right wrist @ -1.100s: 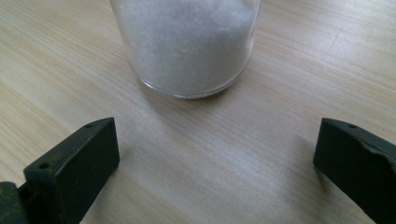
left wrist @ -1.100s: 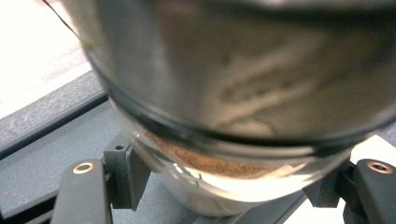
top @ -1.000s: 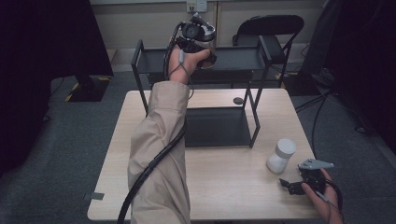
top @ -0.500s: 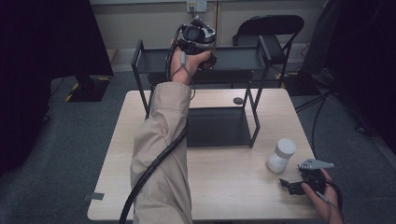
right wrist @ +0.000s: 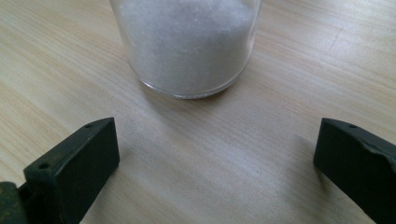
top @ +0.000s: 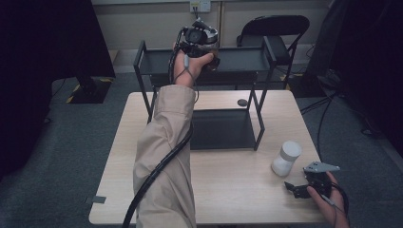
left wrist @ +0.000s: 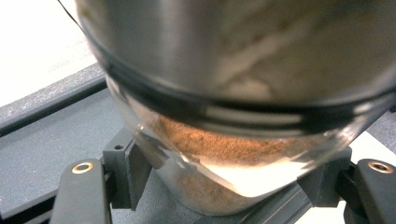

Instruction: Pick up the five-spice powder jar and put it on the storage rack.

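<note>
Left gripper (top: 209, 59) clamped on a jar of brown powder (left wrist: 233, 154), held over the top shelf of a black rack (top: 142, 64). Risk: jar tipping or slipping off the shelf edge if let go before sitting flat. Right gripper (top: 304, 187) wide open, empty, near a white jar (top: 286, 158) on the table (top: 228, 190). No visible change from a second ago.

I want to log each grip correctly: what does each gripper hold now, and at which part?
The left gripper is shut on a jar of brown powder, clamping its lower glass body. The right gripper is open and holds nothing.
</note>
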Demonstrator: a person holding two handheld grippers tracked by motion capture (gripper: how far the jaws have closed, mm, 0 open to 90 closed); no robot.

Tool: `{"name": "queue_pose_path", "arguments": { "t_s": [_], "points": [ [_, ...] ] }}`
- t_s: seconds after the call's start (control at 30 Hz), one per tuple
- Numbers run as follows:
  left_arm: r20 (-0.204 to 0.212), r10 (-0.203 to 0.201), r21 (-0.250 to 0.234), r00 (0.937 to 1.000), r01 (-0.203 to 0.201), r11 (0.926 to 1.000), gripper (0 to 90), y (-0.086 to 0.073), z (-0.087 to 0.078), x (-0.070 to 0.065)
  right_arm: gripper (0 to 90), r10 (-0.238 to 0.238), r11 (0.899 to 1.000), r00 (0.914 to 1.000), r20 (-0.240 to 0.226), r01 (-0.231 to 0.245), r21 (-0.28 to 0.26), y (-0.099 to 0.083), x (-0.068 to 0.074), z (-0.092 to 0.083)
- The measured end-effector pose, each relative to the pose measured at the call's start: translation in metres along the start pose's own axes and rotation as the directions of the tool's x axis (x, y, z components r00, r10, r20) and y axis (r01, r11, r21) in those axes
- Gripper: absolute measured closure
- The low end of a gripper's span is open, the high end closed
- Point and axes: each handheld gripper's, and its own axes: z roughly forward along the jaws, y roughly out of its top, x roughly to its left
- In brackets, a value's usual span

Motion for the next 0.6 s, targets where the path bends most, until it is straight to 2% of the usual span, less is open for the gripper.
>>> {"name": "queue_pose_path", "arguments": {
  "t_s": [0.07,0.17,0.4,0.53,0.6],
  "points": [
    [-0.019,-0.011,0.006,0.9998,0.011,0.9999,25.3,0.0,0.001,-0.002,0.0,0.0,1.0,1.0,0.0,0.0,0.0,0.0,0.0,0.0],
    [-0.032,-0.047,-0.013,0.9984,0.047,0.9988,15.1,-0.005,0.0,-0.002,0.0,-0.002,1.0,1.0,0.001,0.002,-0.001,0.0,0.0,0.0],
    [-0.047,-0.092,-0.04,0.9947,0.09,0.9951,5.3,-0.014,-0.008,-0.002,0.0,-0.002,1.0,1.0,0.001,0.002,-0.001,0.0,0.0,0.0],
    [-0.062,-0.081,-0.059,0.9947,0.078,0.9952,0.6,-0.02,-0.015,-0.007,0.0,-0.002,1.0,1.0,0.001,0.002,-0.002,0.0,0.0,0.0],
    [-0.053,-0.08,-0.073,0.9954,0.076,0.9944,0.9,-0.023,-0.018,-0.008,0.0,-0.002,1.0,1.0,0.001,0.002,-0.002,0.0,0.0,0.0]
  ]
}}
